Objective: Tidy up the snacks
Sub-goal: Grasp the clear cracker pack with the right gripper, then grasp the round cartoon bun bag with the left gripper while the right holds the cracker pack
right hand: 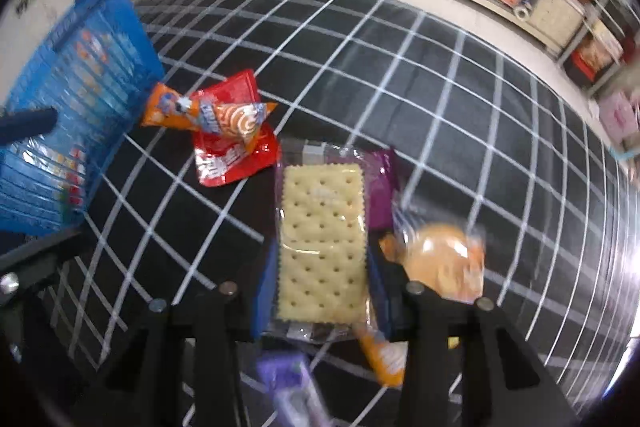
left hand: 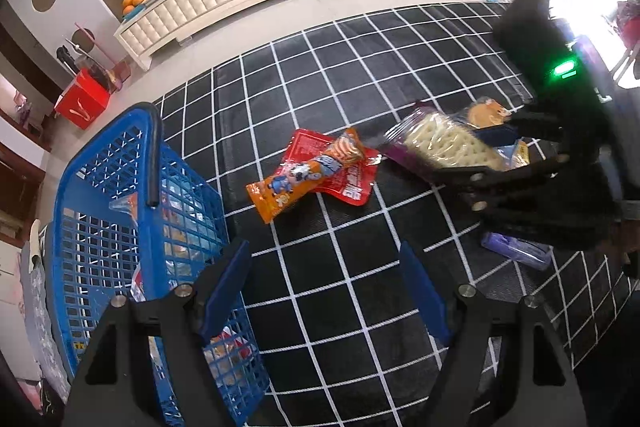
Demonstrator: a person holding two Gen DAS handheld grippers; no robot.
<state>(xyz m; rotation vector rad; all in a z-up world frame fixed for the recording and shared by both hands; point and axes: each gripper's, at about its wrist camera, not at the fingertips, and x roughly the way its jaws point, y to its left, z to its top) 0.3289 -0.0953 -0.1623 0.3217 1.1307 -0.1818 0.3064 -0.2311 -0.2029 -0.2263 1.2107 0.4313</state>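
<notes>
Sitting at about nine o'clock in the left wrist view, a blue plastic basket [left hand: 120, 211] rests on the black rug with white grid lines [left hand: 352, 75], with several wrapped snacks visible through its mesh wall, though they are too hidden to name; the left gripper [left hand: 326, 291] hovers at six o'clock with its blue pads spread wide apart and nothing between them, one pad just beside the basket's near wall. Near the centre, an orange snack pack [left hand: 304, 175] lies across a red snack pouch [left hand: 340, 167], both flat on the rug and apart from the basket. Toward three o'clock, the right gripper [left hand: 496, 151] is clamped on a clear-wrapped cracker pack [left hand: 448, 143], which tilts up off the rug with a purple wrapper edge beneath it; a packaged bun [left hand: 486, 111] lies just behind it, and a purple packet [left hand: 516, 251] lies on the rug at about four o'clock. From the right wrist view, the basket blurs at nine o'clock, the orange pack and red pouch lie at ten o'clock, and the cracker pack [right hand: 324, 243] sits squarely between the closed blue pads at six o'clock, with the bun [right hand: 444, 263] just beside it toward four o'clock
</notes>
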